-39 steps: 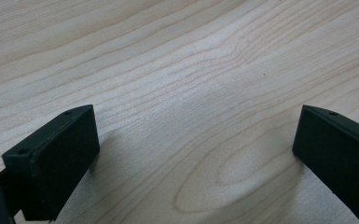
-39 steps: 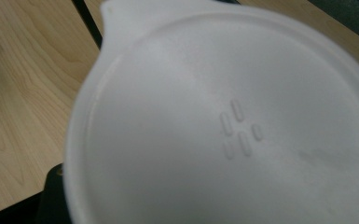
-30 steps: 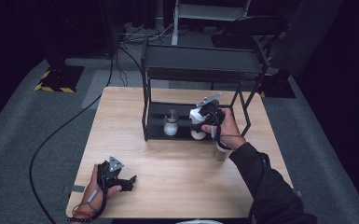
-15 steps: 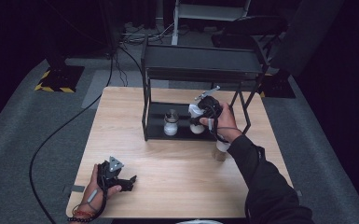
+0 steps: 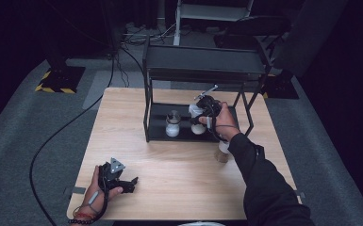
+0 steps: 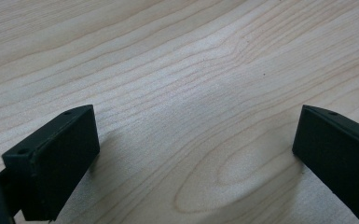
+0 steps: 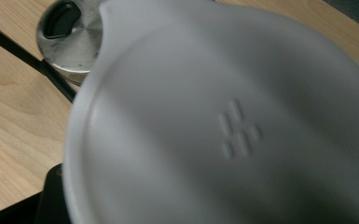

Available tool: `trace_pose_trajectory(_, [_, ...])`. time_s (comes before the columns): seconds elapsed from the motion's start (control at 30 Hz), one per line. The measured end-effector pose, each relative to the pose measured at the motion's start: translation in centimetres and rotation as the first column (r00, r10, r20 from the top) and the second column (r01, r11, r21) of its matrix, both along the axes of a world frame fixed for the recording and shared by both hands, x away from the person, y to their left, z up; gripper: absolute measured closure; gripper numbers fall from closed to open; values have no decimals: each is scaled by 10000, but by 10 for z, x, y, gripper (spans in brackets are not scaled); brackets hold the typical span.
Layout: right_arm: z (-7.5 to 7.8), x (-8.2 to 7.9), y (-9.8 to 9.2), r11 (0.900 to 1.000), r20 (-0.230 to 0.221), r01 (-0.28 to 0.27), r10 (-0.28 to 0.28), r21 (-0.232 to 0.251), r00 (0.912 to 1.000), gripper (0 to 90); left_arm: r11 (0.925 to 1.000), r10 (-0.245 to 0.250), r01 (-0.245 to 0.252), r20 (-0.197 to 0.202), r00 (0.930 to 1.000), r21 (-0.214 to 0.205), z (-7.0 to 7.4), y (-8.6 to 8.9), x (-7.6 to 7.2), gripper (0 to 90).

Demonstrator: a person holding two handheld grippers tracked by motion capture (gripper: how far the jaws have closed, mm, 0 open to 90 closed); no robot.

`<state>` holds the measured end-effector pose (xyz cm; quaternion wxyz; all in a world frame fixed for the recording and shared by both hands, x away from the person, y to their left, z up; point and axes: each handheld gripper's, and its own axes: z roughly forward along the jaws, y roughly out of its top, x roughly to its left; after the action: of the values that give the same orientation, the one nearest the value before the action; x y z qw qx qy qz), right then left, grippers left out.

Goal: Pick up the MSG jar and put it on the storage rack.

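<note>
- Right gripper [image 5: 202, 113] clamped on white jar [image 5: 197, 111], held over rack's [image 5: 202, 63] lower shelf, 1 o'clock from table [image 5: 179, 179] centre.
- Left gripper [image 5: 131, 181] resting at 7 o'clock, jaws wide, nothing between.

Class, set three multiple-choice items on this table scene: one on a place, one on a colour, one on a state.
1. Where does the shaker jar stand?
A on the rack's lower shelf
B on the floor
C on the rack's top

2. What colour is the rack?
A white
B black
C red

3. How are the left tool's jaws?
A shut on a jar
B open over bare table
C holding a cable

Answers: 1 A, it sits inside the frame; 2 B, its frame is dark; 3 B, wood shows between the jaws.
</note>
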<state>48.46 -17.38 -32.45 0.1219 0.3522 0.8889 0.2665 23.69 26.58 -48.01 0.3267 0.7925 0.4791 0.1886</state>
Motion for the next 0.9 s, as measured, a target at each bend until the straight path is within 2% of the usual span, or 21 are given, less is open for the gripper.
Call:
trace_pose_trajectory(0.13, [-3, 4, 2, 9999, -108, 121, -122, -38, 9999, 303, 10000, -3, 3, -2, 10000, 6, 0, 0, 0, 4])
trace_pose_trajectory(0.4, [-5, 9, 12, 9988, -205, 263, -272, -422, 9994, 303, 10000, -14, 14, 5, 10000, 7, 0, 0, 0, 4])
trace_pose_trajectory(0.53, [-8, 12, 15, 9977, -398, 450, -470, -500, 9981, 303, 10000, -13, 13, 4, 10000, 1, 0, 0, 0, 4])
trace_pose_trajectory(0.9, [-10, 20, 23, 9959, -680, 526, -577, -739, 9960, 303, 10000, -37, 37, 7, 10000, 10, 0, 0, 0, 4])
